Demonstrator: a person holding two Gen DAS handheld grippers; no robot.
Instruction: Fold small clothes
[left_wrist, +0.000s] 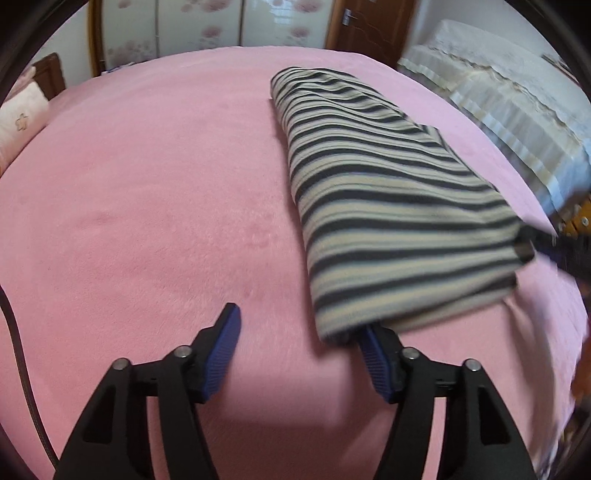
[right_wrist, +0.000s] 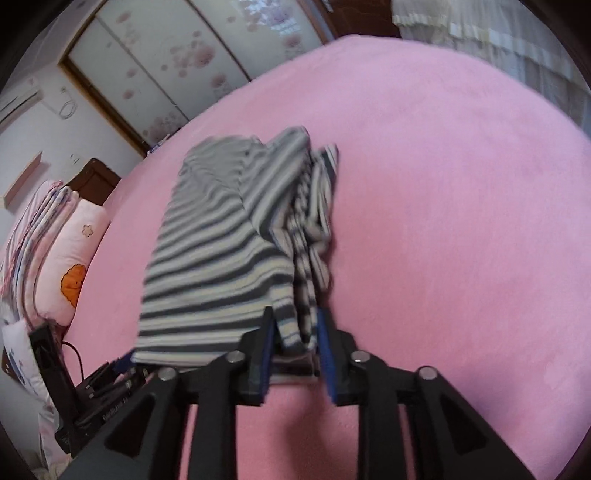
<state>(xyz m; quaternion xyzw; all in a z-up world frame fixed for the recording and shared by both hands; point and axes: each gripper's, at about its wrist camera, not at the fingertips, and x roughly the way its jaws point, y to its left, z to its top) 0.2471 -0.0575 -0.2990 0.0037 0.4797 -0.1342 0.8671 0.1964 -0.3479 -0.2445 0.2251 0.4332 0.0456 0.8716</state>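
Observation:
A beige-and-dark striped garment (left_wrist: 388, 206) lies folded in a long strip on the pink bed cover (left_wrist: 147, 184). My left gripper (left_wrist: 299, 328) stands open at its near corner. The cloth drapes over the tip of the right-hand finger and nothing is between the pads. In the right wrist view the garment (right_wrist: 221, 240) runs away from my right gripper (right_wrist: 297, 328). Its bunched edge sits loosely between the blue pads, which stand apart and do not squeeze it. From the left wrist view the right gripper (left_wrist: 532, 243) is a dark blur at the garment's right corner.
Pink pillows and folded bedding (right_wrist: 70, 258) are stacked at the bed's left side. A floral wardrobe (left_wrist: 203, 29) and a wooden door (left_wrist: 365, 22) stand behind the bed. A cream-covered piece of furniture (left_wrist: 498, 92) sits to the right. The left gripper's black body (right_wrist: 92, 391) shows low left.

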